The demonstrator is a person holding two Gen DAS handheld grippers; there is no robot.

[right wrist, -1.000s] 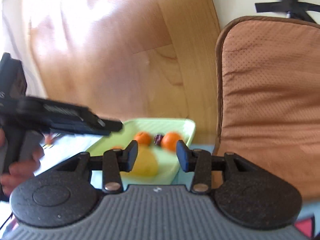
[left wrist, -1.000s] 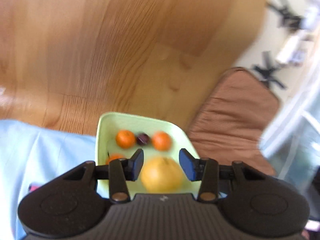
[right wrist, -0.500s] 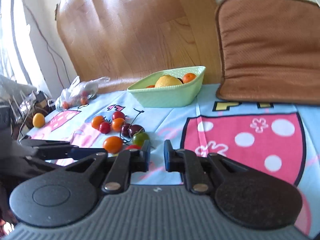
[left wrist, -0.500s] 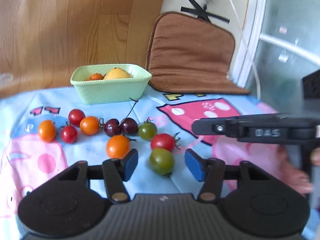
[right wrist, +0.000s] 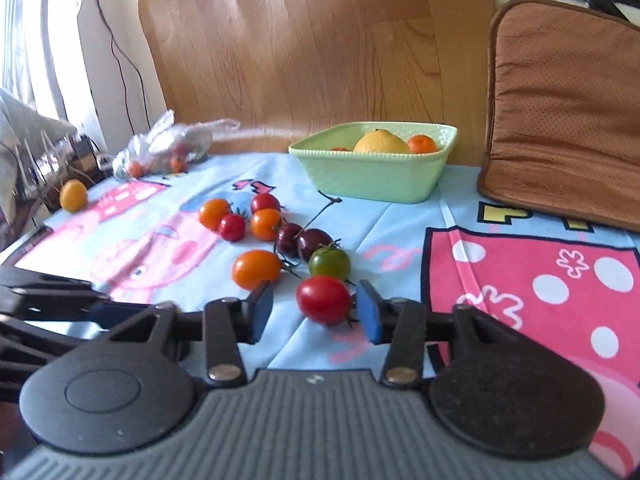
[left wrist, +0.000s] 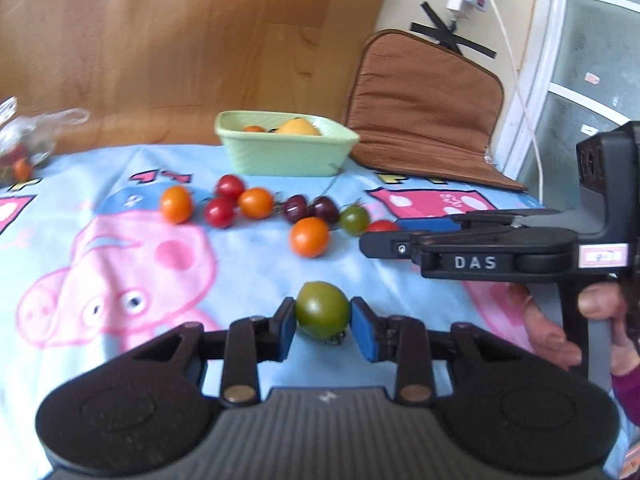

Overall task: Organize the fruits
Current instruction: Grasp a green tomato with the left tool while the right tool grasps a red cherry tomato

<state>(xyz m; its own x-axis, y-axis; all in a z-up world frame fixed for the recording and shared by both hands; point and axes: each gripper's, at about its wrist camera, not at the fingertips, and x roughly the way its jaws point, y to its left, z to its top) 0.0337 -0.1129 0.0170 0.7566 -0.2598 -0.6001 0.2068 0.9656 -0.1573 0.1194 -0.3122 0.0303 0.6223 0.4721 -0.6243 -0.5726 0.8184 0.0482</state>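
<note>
Left gripper [left wrist: 323, 330] is being closed on a green tomato [left wrist: 322, 315] lying on the printed cloth [left wrist: 248, 280], while the opening right gripper [right wrist: 315, 312] straddles a red tomato [right wrist: 324, 299] ungripped; next, a lift to the green bowl [left wrist: 285, 154] is called for

I see both wrist cams low over the cloth [left wrist: 248, 280], facing fwd; both share the green bowl [right wrist: 372, 176].

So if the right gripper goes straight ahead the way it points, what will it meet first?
Most likely the red tomato, which lies between the opening jaws of the right gripper, still untouched as far as I can see. Just beyond it sits a green tomato; the depth is hard to judge.
</note>
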